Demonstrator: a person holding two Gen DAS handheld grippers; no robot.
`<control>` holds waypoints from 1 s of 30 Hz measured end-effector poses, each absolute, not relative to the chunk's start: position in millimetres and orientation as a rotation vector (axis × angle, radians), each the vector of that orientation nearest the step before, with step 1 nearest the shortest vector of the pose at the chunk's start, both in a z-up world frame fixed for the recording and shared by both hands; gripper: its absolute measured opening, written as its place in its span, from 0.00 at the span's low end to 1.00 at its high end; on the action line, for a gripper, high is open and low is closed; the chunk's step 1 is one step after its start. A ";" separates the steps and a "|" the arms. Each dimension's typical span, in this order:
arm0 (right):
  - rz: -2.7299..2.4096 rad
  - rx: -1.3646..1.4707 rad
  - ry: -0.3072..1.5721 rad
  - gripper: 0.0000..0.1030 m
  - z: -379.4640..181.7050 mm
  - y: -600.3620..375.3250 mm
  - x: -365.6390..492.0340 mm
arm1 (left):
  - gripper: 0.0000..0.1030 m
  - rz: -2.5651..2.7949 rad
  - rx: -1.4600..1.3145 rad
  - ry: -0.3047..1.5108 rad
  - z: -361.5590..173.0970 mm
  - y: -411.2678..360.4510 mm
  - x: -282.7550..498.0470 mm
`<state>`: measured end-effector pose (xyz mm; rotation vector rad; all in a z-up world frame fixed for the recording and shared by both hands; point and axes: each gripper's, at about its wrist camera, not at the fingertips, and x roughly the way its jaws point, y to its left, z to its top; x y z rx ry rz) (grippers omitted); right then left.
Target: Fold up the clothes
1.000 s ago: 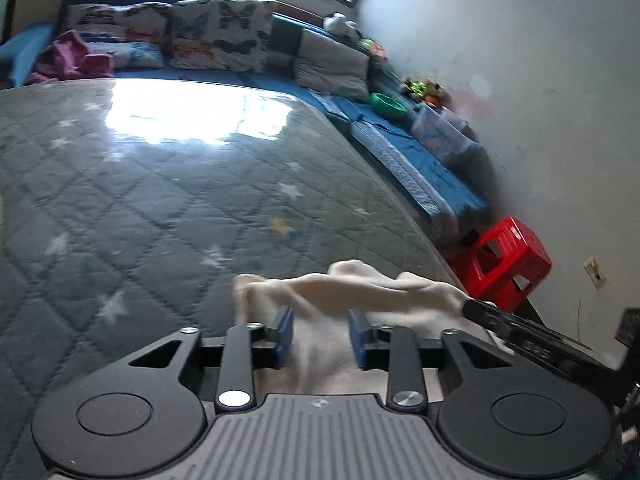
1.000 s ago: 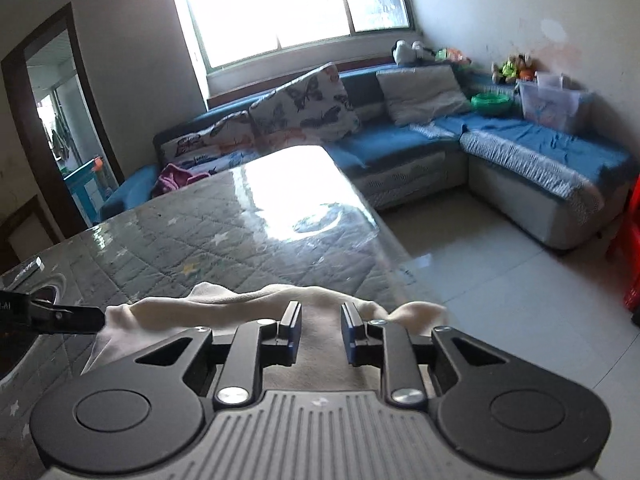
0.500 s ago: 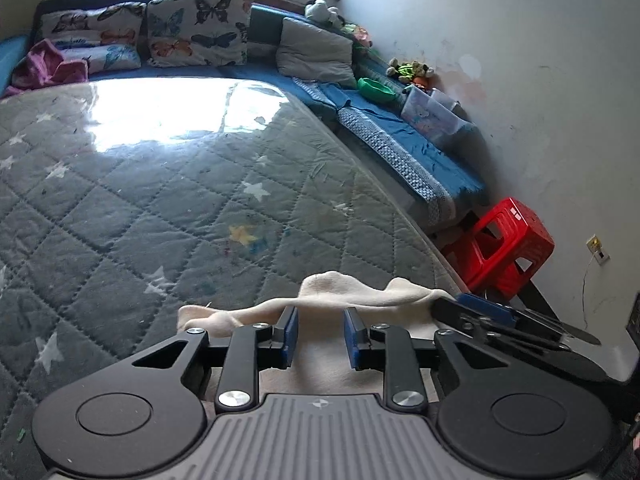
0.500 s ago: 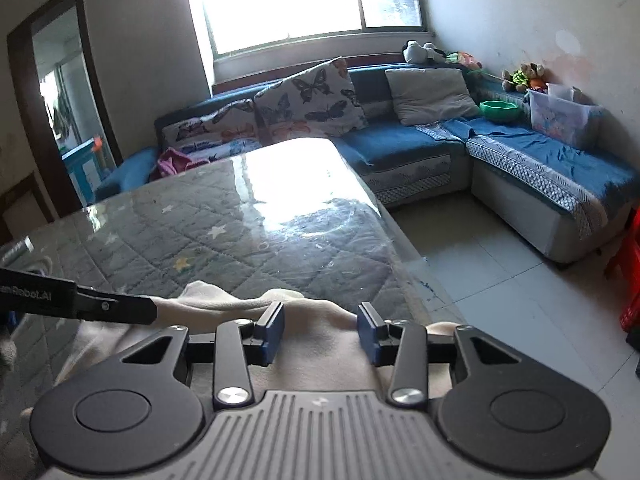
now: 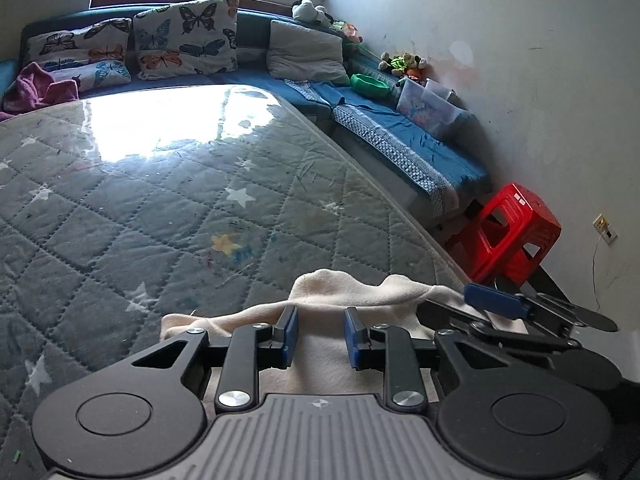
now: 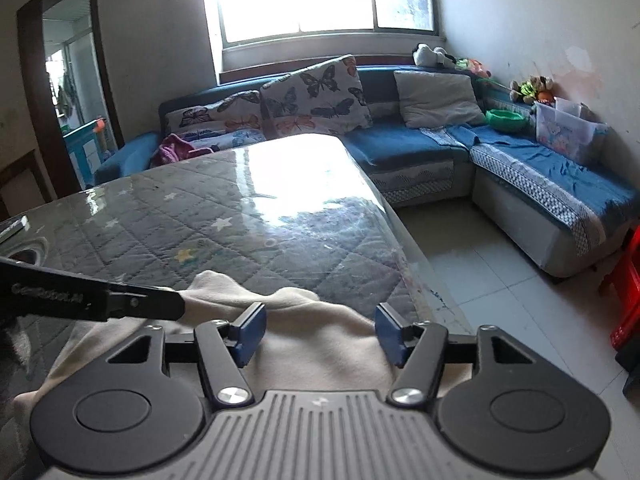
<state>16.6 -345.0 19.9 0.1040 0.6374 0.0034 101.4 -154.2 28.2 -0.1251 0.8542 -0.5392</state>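
A cream cloth lies bunched on the near right part of the grey quilted mattress, close to its edge. My left gripper holds a narrow gap, and the cloth fills it and rises against the left pad. The right gripper shows just to its right, on the same cloth. In the right wrist view my right gripper has its jaws opening wide, and the cloth lies loose below them, untouched by the pads. A finger of the left gripper reaches in over the cloth's left side.
The mattress edge drops to a tiled floor on the right. A blue corner sofa with butterfly cushions runs behind and along the wall. A red plastic stool stands by the mattress corner. A purple garment lies on the sofa.
The right jaws have spread from a narrow grip on the cloth to wide apart, letting it go. The left gripper moved forward and slightly down with the cloth, its gap unchanged.
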 end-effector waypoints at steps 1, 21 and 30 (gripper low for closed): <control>0.006 0.093 0.634 0.82 21.3 -342.5 13.9 | 0.28 -0.540 -0.123 0.854 28.5 -153.6 99.4; -0.068 0.026 0.616 1.00 27.0 -314.5 -43.2 | 0.57 -0.504 -0.073 0.817 36.5 -129.8 41.1; -0.127 0.064 0.580 1.00 31.0 -313.5 -75.1 | 0.83 -0.492 -0.056 0.770 36.7 -109.6 8.3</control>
